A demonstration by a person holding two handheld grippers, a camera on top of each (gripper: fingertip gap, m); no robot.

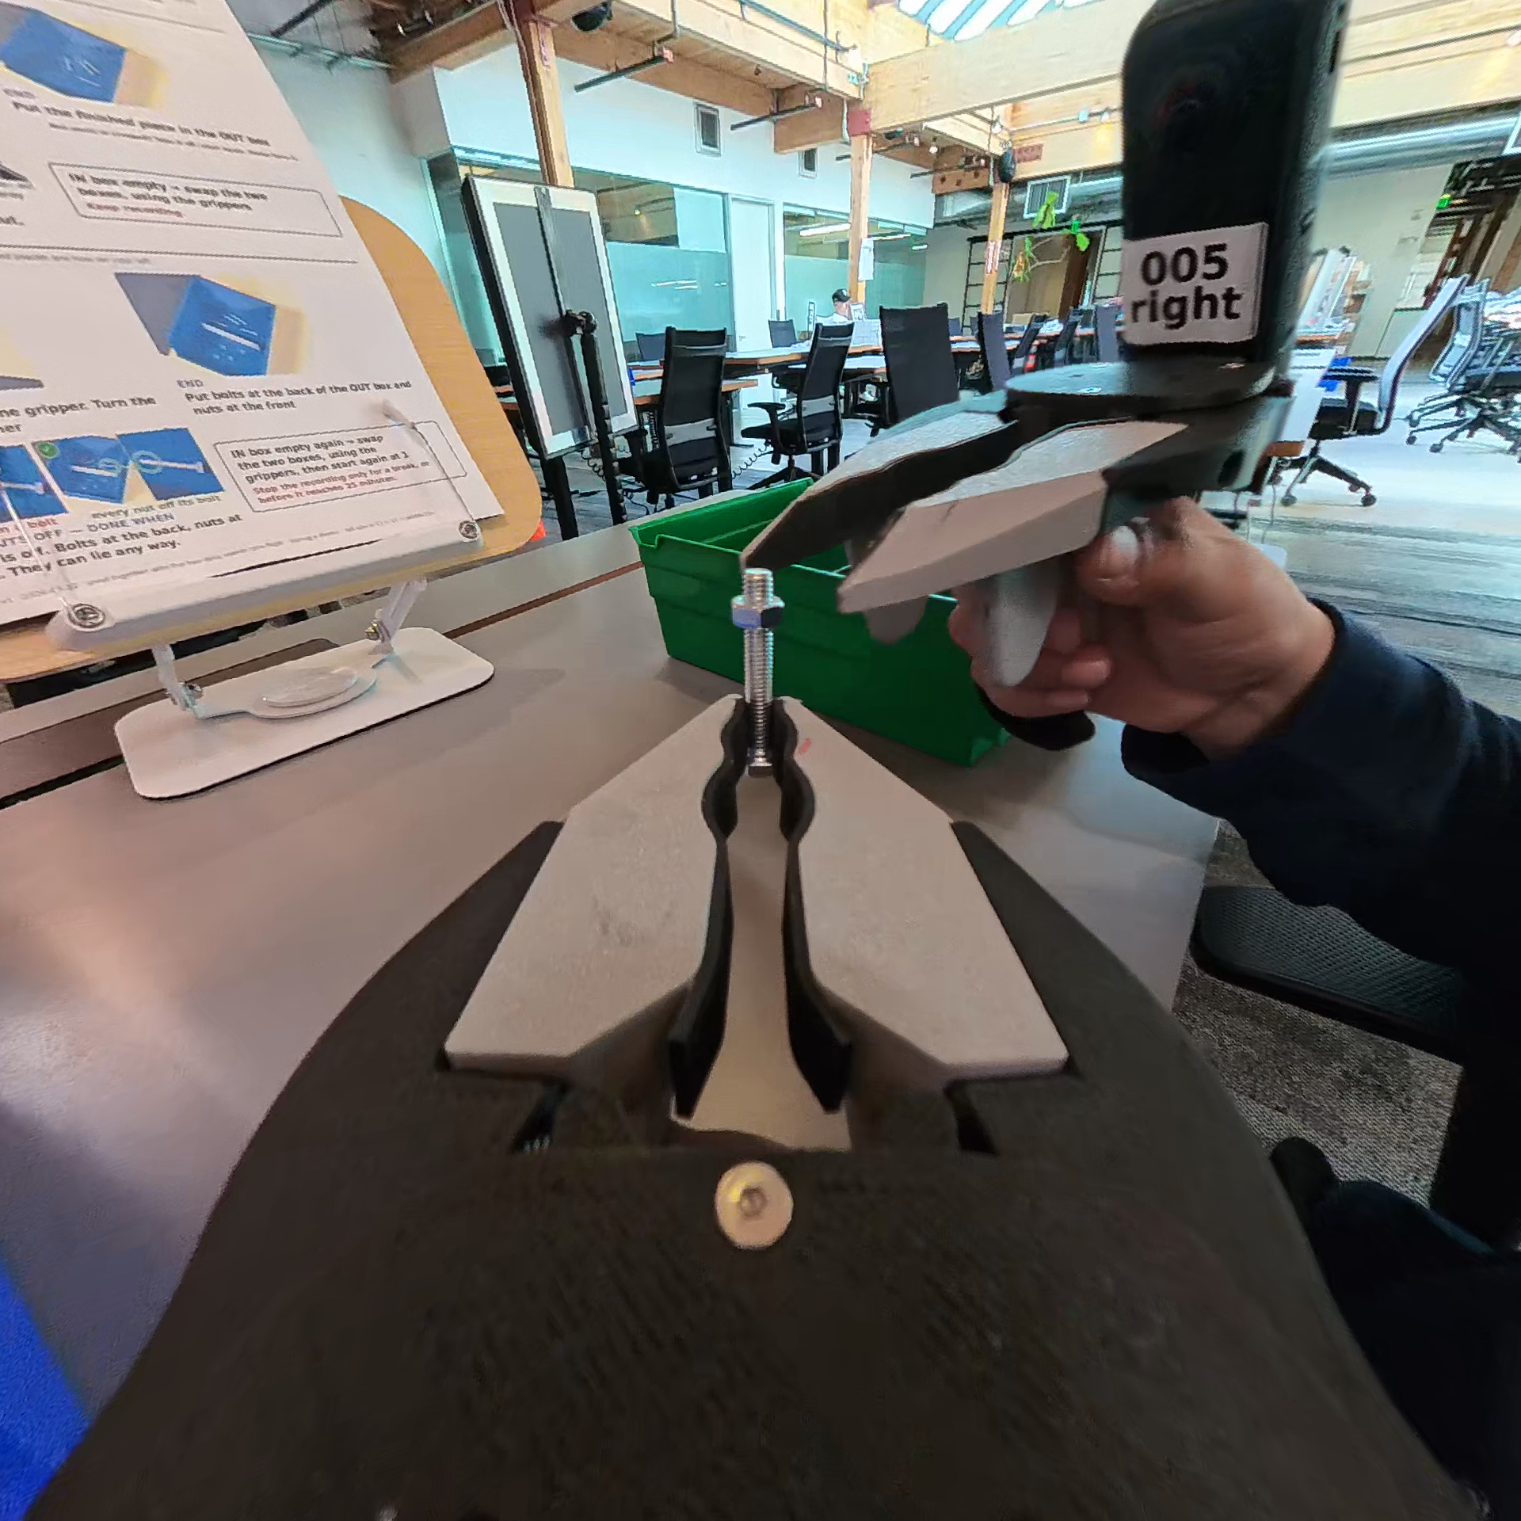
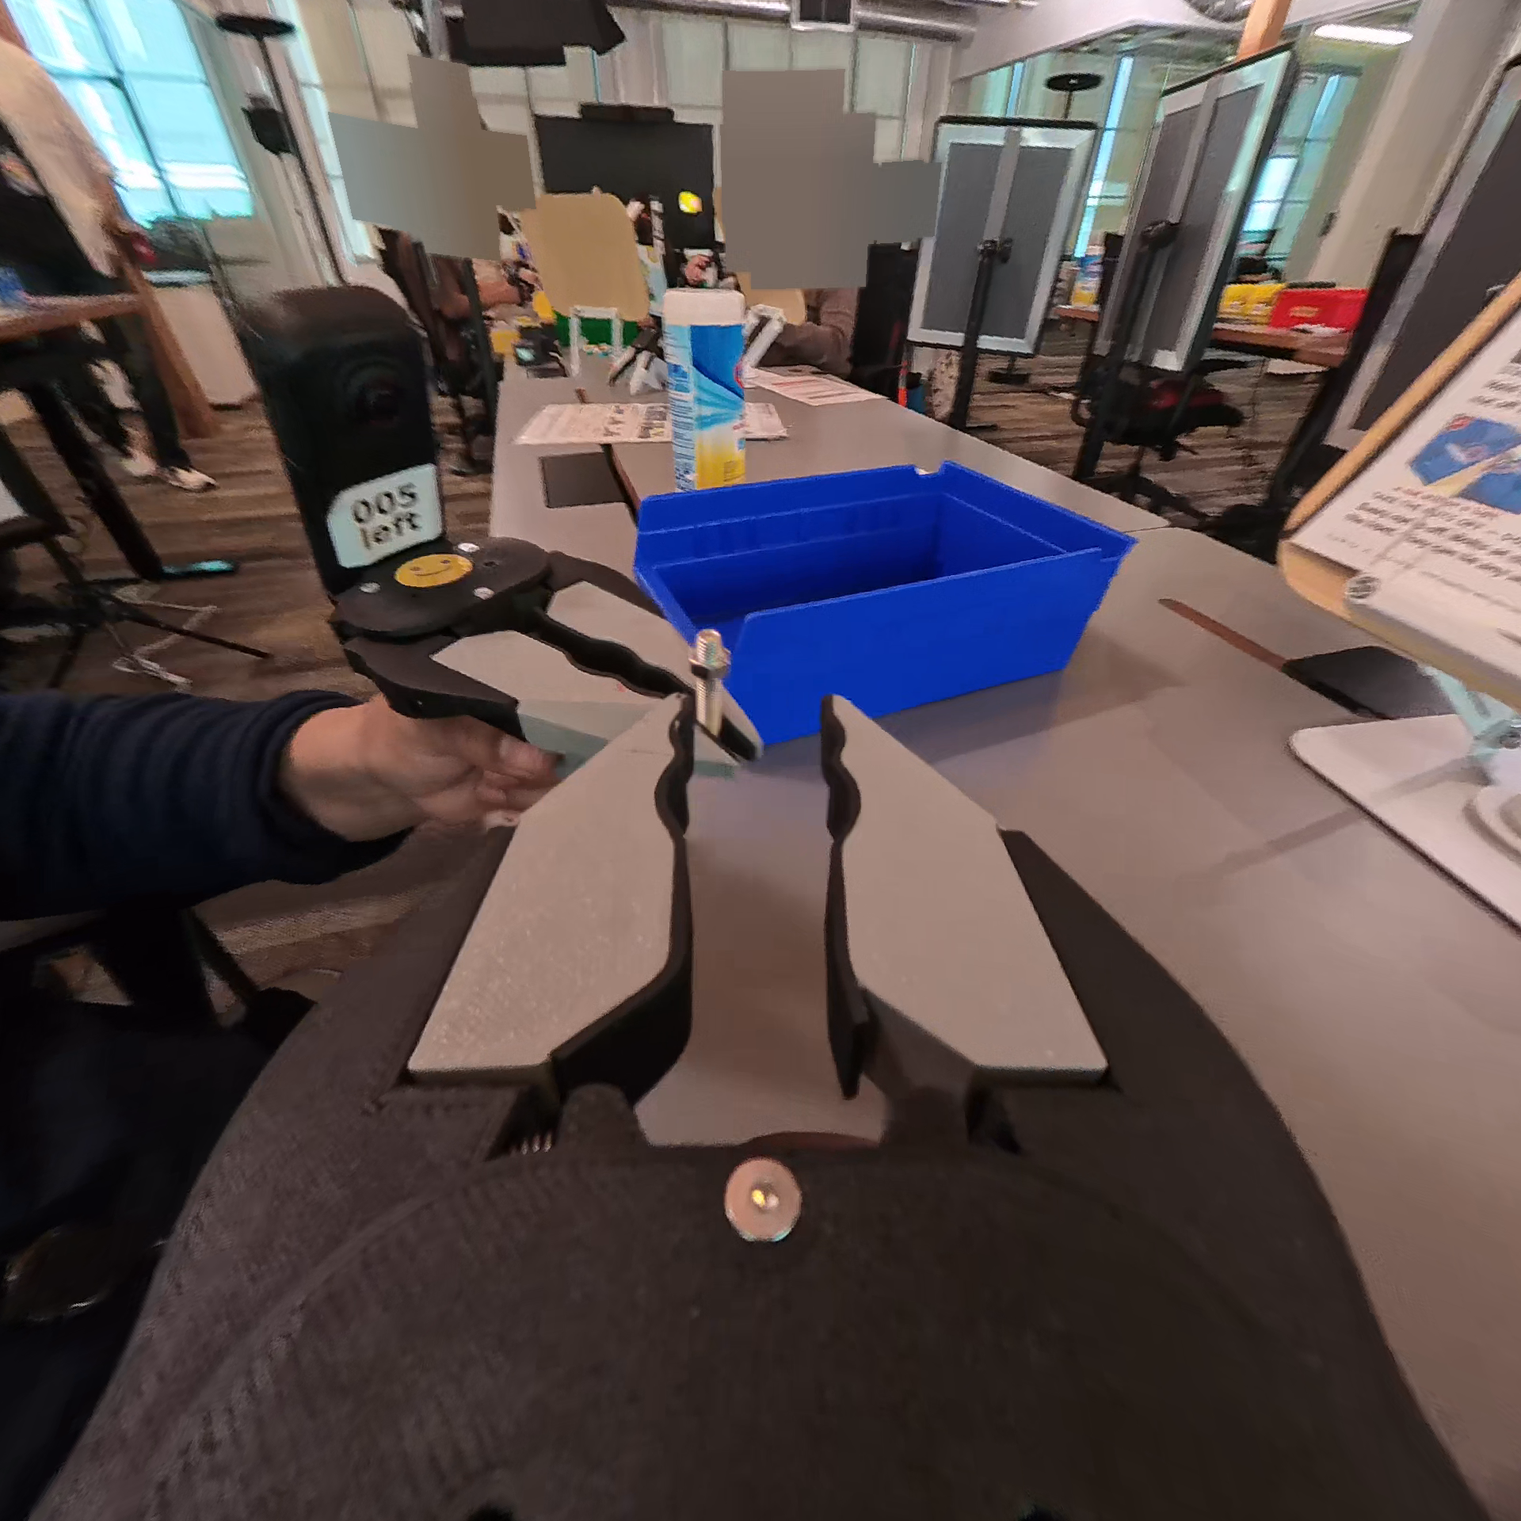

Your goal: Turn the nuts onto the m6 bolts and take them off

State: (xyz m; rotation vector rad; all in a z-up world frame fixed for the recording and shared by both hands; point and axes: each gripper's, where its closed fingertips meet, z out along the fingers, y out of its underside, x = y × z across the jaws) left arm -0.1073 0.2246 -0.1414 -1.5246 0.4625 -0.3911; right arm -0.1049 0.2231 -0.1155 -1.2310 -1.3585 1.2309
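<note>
A threaded steel bolt (image 1: 759,683) stands upright, its lower end clamped between my left gripper's (image 1: 761,745) shut fingers. A hex nut (image 1: 757,616) sits on the thread a little below the bolt's top. My right gripper (image 1: 811,583) comes in from the right with its jaws open and empty, one fingertip (image 1: 761,568) just above the bolt's top. In the right wrist view the bolt (image 2: 708,695) and nut (image 2: 709,653) sit near my right gripper's (image 2: 755,709) left fingertip (image 2: 676,716). The left gripper (image 2: 728,745) holds the bolt from the left.
A green bin (image 1: 823,658) stands behind the bolt in the left wrist view, and a blue bin (image 2: 872,658) in the right wrist view. An instruction sheet on a white stand (image 1: 304,708) is beside them. A canister (image 2: 706,387) stands farther along the grey table (image 2: 1111,782). Left and right tips are no more than a few centimetres apart.
</note>
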